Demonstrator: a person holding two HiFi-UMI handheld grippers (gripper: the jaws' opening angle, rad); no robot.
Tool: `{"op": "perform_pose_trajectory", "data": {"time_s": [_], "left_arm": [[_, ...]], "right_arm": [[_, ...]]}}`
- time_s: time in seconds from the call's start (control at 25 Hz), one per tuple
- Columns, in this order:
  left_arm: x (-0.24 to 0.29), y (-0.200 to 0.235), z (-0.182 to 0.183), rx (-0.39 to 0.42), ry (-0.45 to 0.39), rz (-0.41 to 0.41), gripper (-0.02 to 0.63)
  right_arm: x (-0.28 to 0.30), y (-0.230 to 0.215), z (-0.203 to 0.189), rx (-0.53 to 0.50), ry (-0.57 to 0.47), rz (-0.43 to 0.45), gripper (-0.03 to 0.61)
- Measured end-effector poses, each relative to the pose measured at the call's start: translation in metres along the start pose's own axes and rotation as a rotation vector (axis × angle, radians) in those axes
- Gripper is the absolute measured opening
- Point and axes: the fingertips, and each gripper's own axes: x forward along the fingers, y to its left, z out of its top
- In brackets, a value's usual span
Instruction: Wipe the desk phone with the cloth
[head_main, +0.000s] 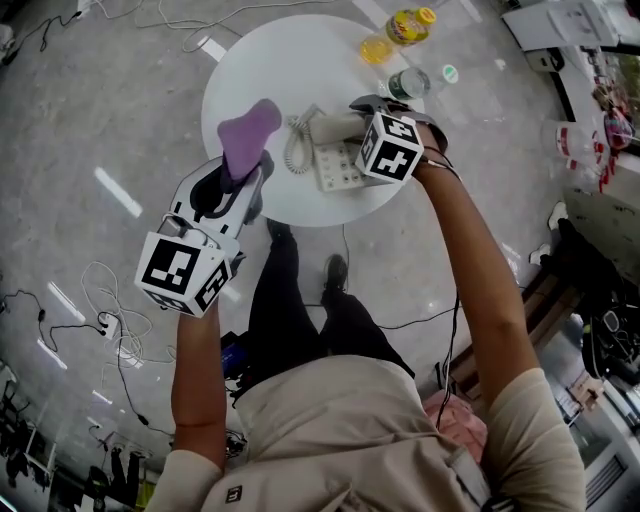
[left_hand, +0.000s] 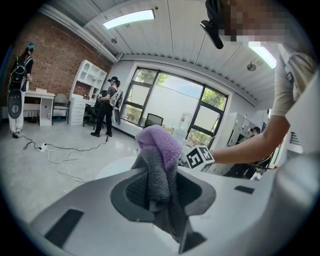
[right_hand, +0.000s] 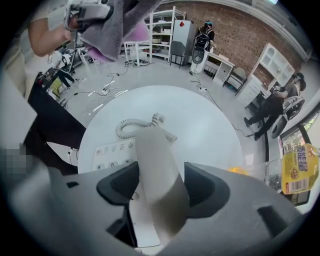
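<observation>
On the round white tabletop (head_main: 260, 70), near the edge closest to the person: desk phone (head_main: 338, 165), keypad up, handset (right_hand: 152, 150) on it. Right gripper (right_hand: 161, 187) poised over the handset, jaws spread to either side, not visibly clamping. Left gripper (left_hand: 162, 195) pinching the purple-and-grey cloth (left_hand: 159, 150), held clear of the tabletop, left of the phone. Step in hand, by judgement: securing the handset ahead of wiping; no cloth contact yet. Next move probably calls for closing on the handset, then bringing the cloth down onto the phone. Long axis of handset running from the right gripper toward the coiled cord (right_hand: 132, 127) and tabletop centre.
</observation>
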Motion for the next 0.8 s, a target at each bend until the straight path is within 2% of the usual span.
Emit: {"op": "perform_pose_trajectory", "data": {"time_s": [0.16,0.48,0.6,0.8], "left_arm": [[0.006,-0.002,0.0,-0.001,0.004,-0.002,0.092],[0.003,-0.005,0.004,0.007,-0.005,-0.007,0.091],[-0.003,-0.006,0.004,0.009,-0.006,-0.002,0.091],[-0.007,-0.005,0.005,0.009,-0.01,0.006,0.092]], "right_arm": [[-0.001,-0.001,-0.004,-0.03,0.008,0.003,0.262],[-0.003,0.002,-0.003,-0.098,0.091,0.013,0.236],[-0.007,0.003,0.0,-0.081,0.084,-0.013,0.233],[-0.026,-0.009,0.014,0.016,0.009,-0.058,0.225]]}}
